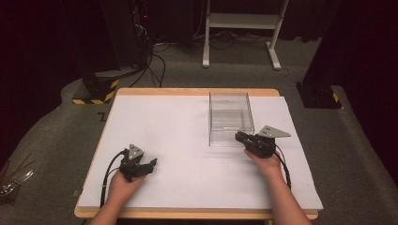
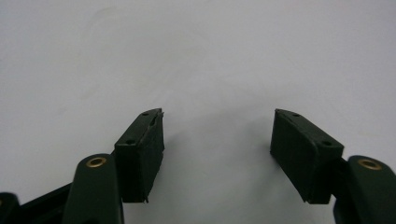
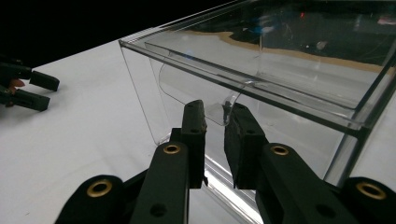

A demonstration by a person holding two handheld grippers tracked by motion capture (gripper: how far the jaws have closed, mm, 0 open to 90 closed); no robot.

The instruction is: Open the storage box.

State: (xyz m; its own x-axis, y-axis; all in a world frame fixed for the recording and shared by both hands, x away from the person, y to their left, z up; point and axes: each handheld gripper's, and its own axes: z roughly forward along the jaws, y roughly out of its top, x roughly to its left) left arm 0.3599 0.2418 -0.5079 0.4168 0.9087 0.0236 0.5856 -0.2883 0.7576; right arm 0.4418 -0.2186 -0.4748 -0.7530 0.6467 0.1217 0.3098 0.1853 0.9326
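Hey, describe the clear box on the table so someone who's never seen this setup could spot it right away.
Start from the wooden table covered by a white sheet. On the sheet's far right part sits the clear plastic box, open-topped and empty, directly ahead of the right gripper, whose jaws close around a tab on its near wall. It is see-through; the grippers are black.

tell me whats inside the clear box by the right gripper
Nothing shows inside the clear box: through its walls you see only the white table cover beneath. The right gripper has its jaws at the near wall's tab, which hides a small patch behind it.
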